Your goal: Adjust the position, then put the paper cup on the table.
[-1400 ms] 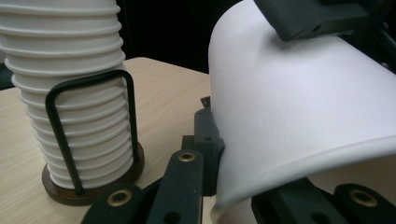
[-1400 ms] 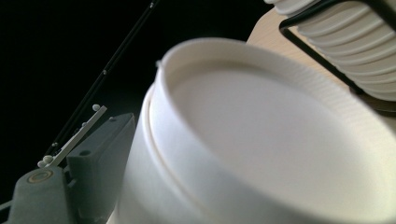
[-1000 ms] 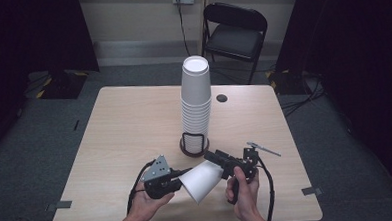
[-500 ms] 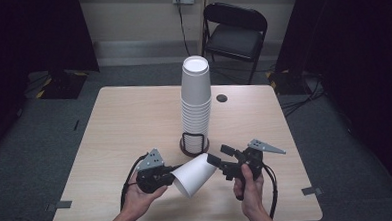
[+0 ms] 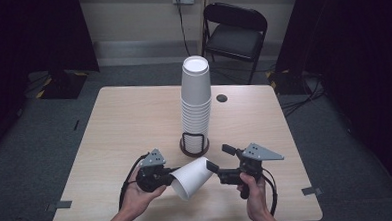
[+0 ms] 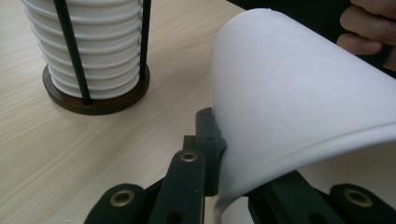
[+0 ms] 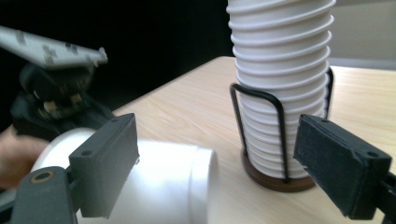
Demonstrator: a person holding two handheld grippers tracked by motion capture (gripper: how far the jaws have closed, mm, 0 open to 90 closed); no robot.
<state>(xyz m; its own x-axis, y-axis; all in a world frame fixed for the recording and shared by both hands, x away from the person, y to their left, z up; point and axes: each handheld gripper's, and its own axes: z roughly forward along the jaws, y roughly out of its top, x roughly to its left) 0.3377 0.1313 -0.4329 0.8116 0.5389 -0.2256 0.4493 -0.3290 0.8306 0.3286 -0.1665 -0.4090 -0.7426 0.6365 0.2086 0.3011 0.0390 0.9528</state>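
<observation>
A single white paper cup [image 5: 192, 178] hangs on its side just above the table's front. My left gripper [image 5: 171, 175] is shut on its rim, one jaw inside the mouth and one outside. In the left gripper view the cup [image 6: 299, 93] curves away from the pinching jaws [image 6: 219, 140]. My right gripper [image 5: 220, 158] stands open at the cup's narrow base, touching nothing. In the right gripper view its pads [image 7: 105, 163] spread wide, with the cup's base [image 7: 187, 186] low between them. A tall stack of white cups [image 5: 196, 105] stands in a black wire holder at mid table.
The holder's round wooden base [image 5: 194, 148] sits just beyond both grippers. A small dark round spot [image 5: 221, 98] marks the table top right of the stack. A black folding chair [image 5: 235, 31] stands behind the table. The wooden top [image 5: 124, 123] lies bare to the left.
My right gripper has opened, come off the cup's base and drawn back to the right. The cup stays in my left gripper, its base now tipped up a little.
</observation>
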